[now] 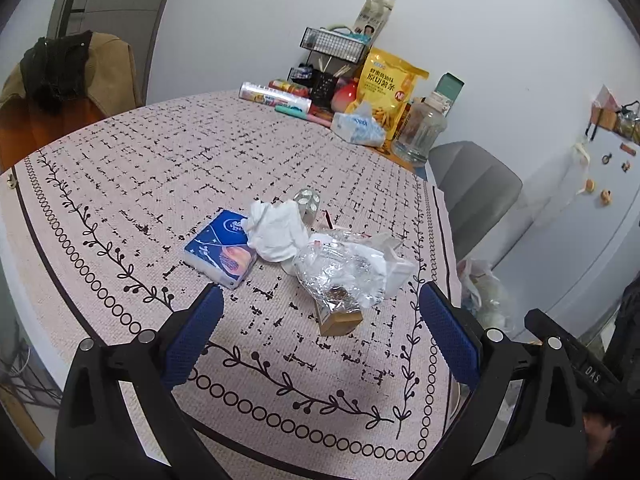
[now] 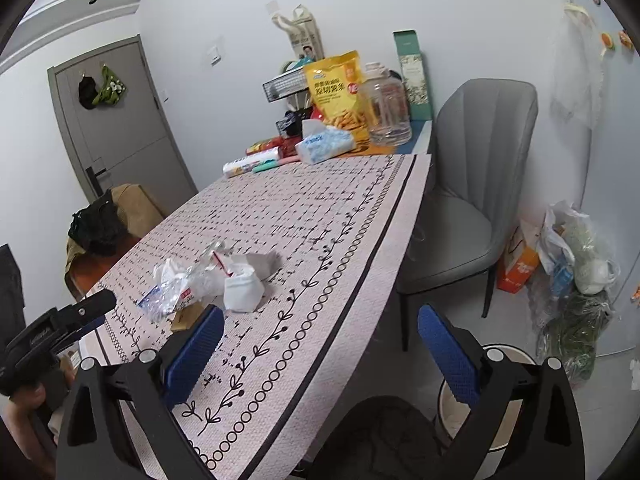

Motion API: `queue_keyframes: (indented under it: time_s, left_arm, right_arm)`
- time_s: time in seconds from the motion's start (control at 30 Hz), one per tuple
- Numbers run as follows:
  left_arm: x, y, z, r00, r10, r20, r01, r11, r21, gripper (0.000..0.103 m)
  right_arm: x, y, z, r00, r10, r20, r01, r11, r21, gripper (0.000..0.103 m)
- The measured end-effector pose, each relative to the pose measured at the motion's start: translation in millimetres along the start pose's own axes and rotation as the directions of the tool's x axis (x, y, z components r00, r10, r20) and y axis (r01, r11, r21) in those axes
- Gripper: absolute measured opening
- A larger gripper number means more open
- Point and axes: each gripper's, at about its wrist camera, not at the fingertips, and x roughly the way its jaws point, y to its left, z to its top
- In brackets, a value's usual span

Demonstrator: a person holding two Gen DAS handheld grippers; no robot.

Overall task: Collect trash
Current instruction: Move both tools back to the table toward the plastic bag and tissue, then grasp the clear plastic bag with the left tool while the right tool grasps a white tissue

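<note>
On the patterned tablecloth (image 1: 132,184) the trash lies in one loose heap near the right edge: one crumpled white tissue (image 1: 276,232), one crinkled clear plastic wrapper (image 1: 336,268) over more white paper, one small brown cardboard box (image 1: 340,320) at the near end of the heap, and one small clear object (image 1: 307,200) at the far end that is too blurred to name. Just left of the tissue, touching it, sits one blue pocket-tissue pack (image 1: 222,250).

At the far end of the table stand one yellow snack bag (image 1: 386,88), one clear plastic jar (image 1: 420,132), one soft tissue pack (image 1: 356,126) and one wire rack (image 1: 336,44). Two chairs show: a grey one (image 2: 472,184) on the right and a brown-draped one (image 1: 68,80) at far left. One round bin (image 2: 476,396) stands on the floor beneath the right gripper.

The left gripper (image 1: 320,328) has its blue pads spread wide, empty, hovering just near of the cardboard box without touching it. The right gripper (image 2: 320,344) is equally wide apart and empty, out over the table's right edge, near the white paper wad (image 2: 242,288).
</note>
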Motion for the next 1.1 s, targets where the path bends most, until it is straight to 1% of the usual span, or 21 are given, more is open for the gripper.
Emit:
queue_keyframes:
  time_s: [0.13, 0.33, 0.43, 0.63, 0.73, 0.83, 0.9, 0.93, 0.97, 1.03, 1.1]
  left_arm:
    - [14, -5, 1, 1.000, 0.003, -0.026, -0.002, 1.000, 0.021, 0.097]
    - [49, -23, 11, 0.995, 0.021, -0.099, -0.011, 0.995, 0.097, 0.097]
    - [68, -31, 14, 0.989, 0.048, -0.142, -0.029, 0.991, 0.131, 0.097]
    - [91, -33, 19, 0.980, 0.068, -0.185, -0.045, 0.991, 0.128, 0.097]
    - [95, -34, 19, 0.980, 0.075, -0.183, -0.051, 0.990, 0.134, 0.097]
    - [94, -33, 20, 0.983, 0.060, -0.175, -0.039, 0.992, 0.122, 0.096]
    - [95, -33, 20, 0.982, 0.059, -0.180, -0.037, 0.991, 0.126, 0.091]
    - [98, -33, 21, 0.980, 0.058, -0.188, -0.035, 0.991, 0.127, 0.084]
    - [99, -32, 21, 0.978, 0.059, -0.199, -0.034, 0.991, 0.130, 0.075]
    - [99, -30, 22, 0.978, 0.048, -0.205, -0.024, 0.993, 0.117, 0.074]
    - [94, -27, 23, 0.981, 0.031, -0.192, -0.011, 0.994, 0.106, 0.073]
  right_arm:
    - [8, -2, -3, 1.000, 0.012, -0.020, -0.012, 1.000, -0.005, 0.095]
    - [17, -14, -3, 0.999, 0.011, -0.035, -0.010, 1.000, 0.010, 0.095]
    - [20, -24, -1, 0.999, -0.001, -0.036, 0.002, 1.000, 0.029, 0.095]
    - [30, -34, 1, 0.998, -0.013, -0.053, 0.016, 0.999, 0.044, 0.095]
    - [32, -33, 2, 0.998, -0.011, -0.054, 0.013, 0.999, 0.042, 0.095]
    - [37, -31, 3, 0.998, -0.008, -0.061, 0.011, 0.999, 0.037, 0.095]
    - [41, -28, 2, 0.998, -0.004, -0.067, 0.006, 0.999, 0.032, 0.095]
    - [42, -26, 2, 0.998, -0.001, -0.069, 0.003, 1.000, 0.029, 0.095]
    - [43, -24, 3, 0.998, 0.001, -0.071, 0.001, 1.000, 0.026, 0.095]
    - [45, -19, 5, 0.998, 0.007, -0.070, -0.006, 1.000, 0.019, 0.095]
    - [45, -14, 5, 0.998, 0.011, -0.067, -0.010, 1.000, 0.011, 0.095]
